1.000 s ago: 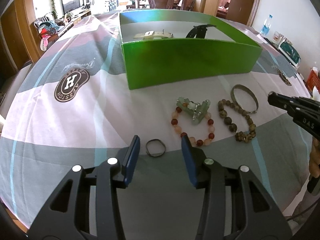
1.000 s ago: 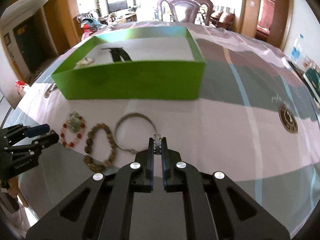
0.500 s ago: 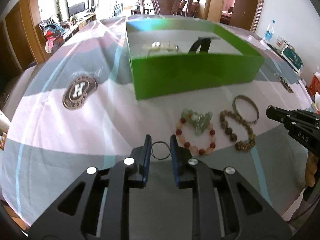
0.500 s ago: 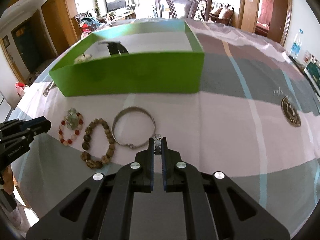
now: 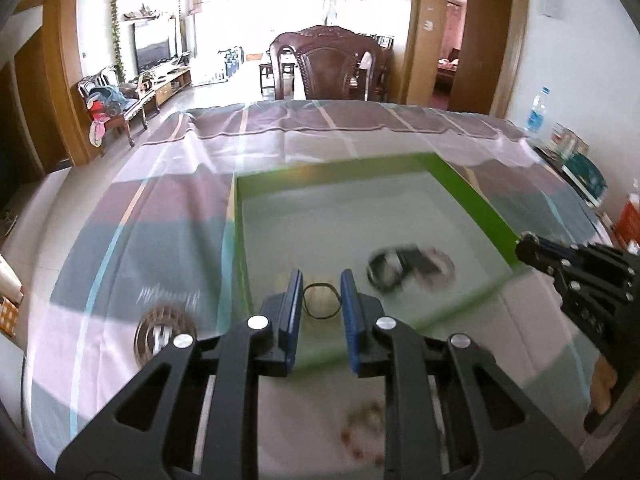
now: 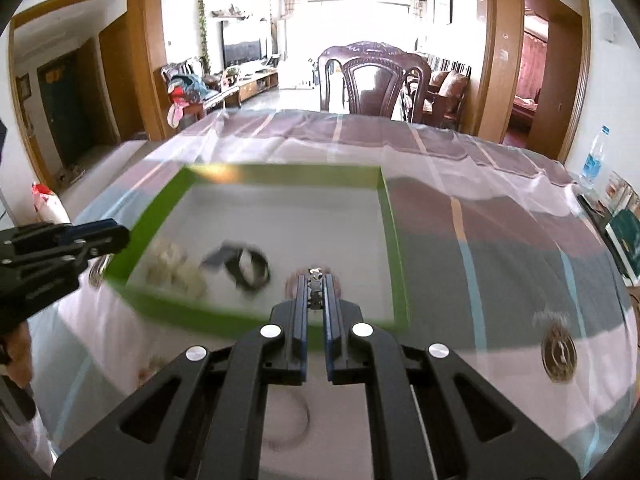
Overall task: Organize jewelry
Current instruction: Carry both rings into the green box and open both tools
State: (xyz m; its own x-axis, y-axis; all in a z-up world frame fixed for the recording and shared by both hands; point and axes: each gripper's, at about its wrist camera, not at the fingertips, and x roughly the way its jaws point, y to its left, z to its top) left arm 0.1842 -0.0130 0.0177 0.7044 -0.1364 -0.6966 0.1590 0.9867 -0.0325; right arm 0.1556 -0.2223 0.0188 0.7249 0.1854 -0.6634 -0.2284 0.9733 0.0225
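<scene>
**Both grippers over the box, each carrying a piece**

While the frames are blurring with motion, the left gripper [image 5: 320,294] is hanging above the green box [image 5: 472,196], its blue fingers [image 5: 294,300] pinching the thin ring [image 5: 320,300] edge to edge, with the ring spanning the narrow gap between them. A second ago those fingers were standing wide around the ring on the tablecloth [image 5: 160,208]; half a second ago they were closing on it. The ring is now being carried clear of the cloth, at 6 o'clock over the box floor in the left wrist view.

The right gripper [image 6: 316,292] is keeping its fingers nearly together on a small metal trinket [image 6: 315,280]; what the piece is cannot be told. It too has come from the cloth to a point above the near right part of the box interior.

Already lying in the box: a black band [image 6: 248,266] near the middle and a pale beaded piece [image 6: 176,268] at its 9 o'clock, both smeared by blur. Outside, at 6 o'clock below the left gripper, a red-beaded bracelet [image 5: 364,436] is still waiting on the cloth; a metal bangle [image 6: 296,428] is showing under the right gripper.

Judgement: pick-up is done for both pieces, and release into the box is the step in hand. Several items remain, so the task is roughly midway.
</scene>
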